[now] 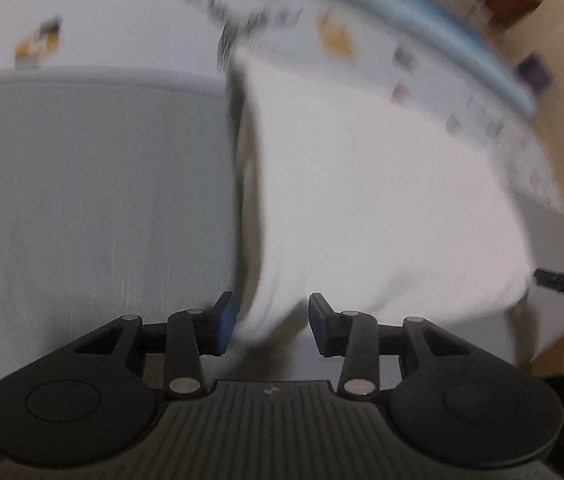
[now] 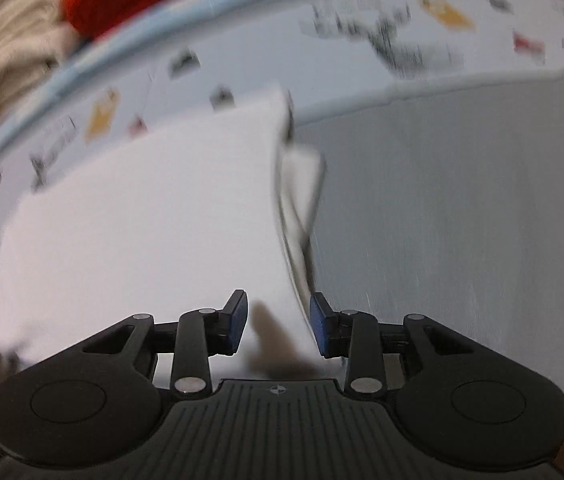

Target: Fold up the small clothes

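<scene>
I see the white garment [image 1: 381,200] lying on the grey tabletop [image 1: 82,200], on top of a printed mat [image 1: 122,12] with a light blue edge. In the left wrist view my left tool [image 1: 272,326] is released: its blue pads stand apart, and one corner of the cloth lies between them, without being pressed. My right tool [image 2: 278,330] is also released, with the folded edge of the garment [image 2: 142,220] between its pads. Both pictures are blurred, so I cannot tell how neat the fold is. I think the risk is that the loose corner springs back or slides, because nothing holds it now. Also a pad may catch the cloth when I pull away and drag the fold open. The right edge already looks bunched, so the layers may end uneven
</scene>
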{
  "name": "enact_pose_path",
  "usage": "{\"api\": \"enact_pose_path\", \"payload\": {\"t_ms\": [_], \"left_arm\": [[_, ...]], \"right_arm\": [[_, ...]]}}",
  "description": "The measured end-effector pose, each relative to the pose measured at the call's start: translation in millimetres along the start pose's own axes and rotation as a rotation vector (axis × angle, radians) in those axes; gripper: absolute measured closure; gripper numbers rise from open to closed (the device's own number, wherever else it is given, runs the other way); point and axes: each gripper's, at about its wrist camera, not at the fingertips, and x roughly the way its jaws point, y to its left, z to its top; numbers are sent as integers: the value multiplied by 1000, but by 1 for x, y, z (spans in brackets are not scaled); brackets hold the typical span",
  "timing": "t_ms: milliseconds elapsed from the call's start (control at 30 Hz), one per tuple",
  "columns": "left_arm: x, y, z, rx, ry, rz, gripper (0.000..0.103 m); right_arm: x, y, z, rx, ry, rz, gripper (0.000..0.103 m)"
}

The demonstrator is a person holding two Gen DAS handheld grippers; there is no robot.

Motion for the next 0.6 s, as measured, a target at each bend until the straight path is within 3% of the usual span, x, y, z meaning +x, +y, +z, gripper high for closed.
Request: {"api": "enact_pose_path", "payload": {"t_ms": [67,167,233,400,467,600], "left_arm": [[2,-1,-4,17,-12,29,61],[0,-1,-11,47,-20,40,81],[-7,0,-16,74,-37,29,93],[-47,17,-31,44,-147,-84,96],[-43,23,-40,57,-88,-65,96],[-20,22,-50,127,59,10,94]], "right_arm": [[6,-2,-4,4,24,-25,67],[9,2,-8,-49,45,-18,70],[7,5,-10,-83,37,-40,99],[-35,-18,-6,59,-129,103,101],[-37,-31,-10,97,-109,103,102],[-4,-32,-24,6,88,-84,103]]}}
